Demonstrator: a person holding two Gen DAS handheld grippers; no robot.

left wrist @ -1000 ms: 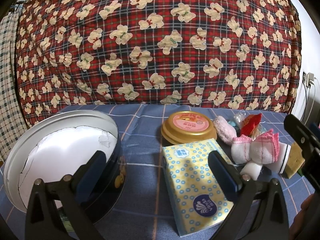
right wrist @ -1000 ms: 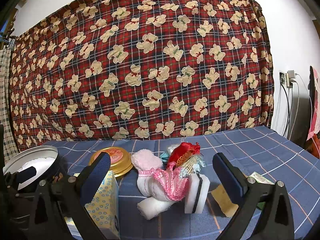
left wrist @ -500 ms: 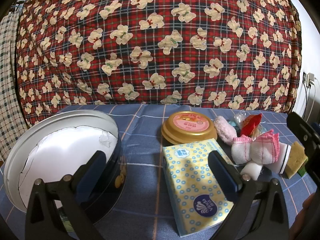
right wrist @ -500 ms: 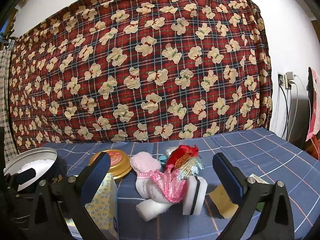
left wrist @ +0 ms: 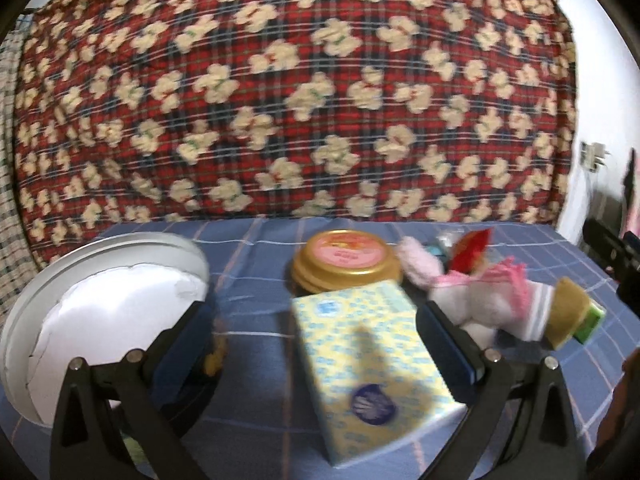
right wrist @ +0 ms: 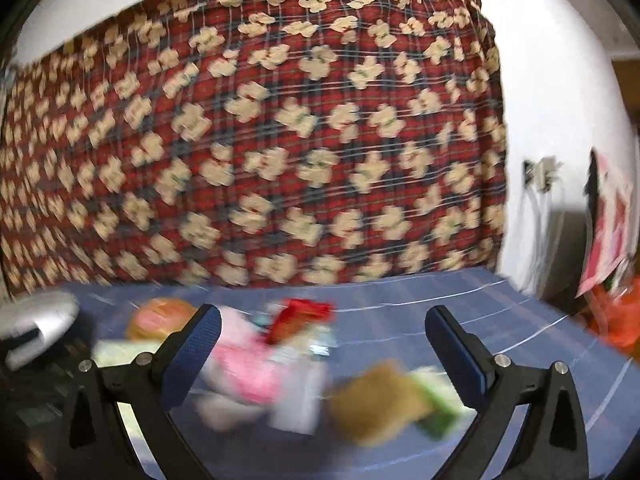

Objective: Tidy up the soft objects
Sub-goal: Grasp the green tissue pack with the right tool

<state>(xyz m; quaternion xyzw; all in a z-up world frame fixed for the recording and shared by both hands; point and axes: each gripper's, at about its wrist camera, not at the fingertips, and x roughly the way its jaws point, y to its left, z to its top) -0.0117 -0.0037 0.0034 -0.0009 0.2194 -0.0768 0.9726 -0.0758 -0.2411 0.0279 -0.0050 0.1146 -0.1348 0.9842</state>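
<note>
A pile of soft things lies on the blue checked tablecloth (left wrist: 256,264): a pink-trimmed white cloth (left wrist: 480,296), a pink fluffy piece (left wrist: 416,264), a red item (left wrist: 470,246), a white sponge (left wrist: 538,312) and a yellow-green sponge (left wrist: 572,316). My left gripper (left wrist: 316,344) is open over a yellow tissue pack (left wrist: 368,364). An open round tin with white lining (left wrist: 100,312) sits left. My right gripper (right wrist: 322,352) is open above the blurred pile: pink cloth (right wrist: 244,364), brown sponge (right wrist: 380,400).
A gold lid with a pink label (left wrist: 346,258) lies behind the tissue pack. A red plaid bear-print cloth (left wrist: 296,100) hangs behind the table. A wall socket with cables (right wrist: 540,174) is at the right. The right gripper's body (left wrist: 612,256) shows at the right edge.
Both views have shifted and blurred. The right gripper has moved forward and right over the pile, so the sponges now sit between its fingers. The left gripper has moved slightly.
</note>
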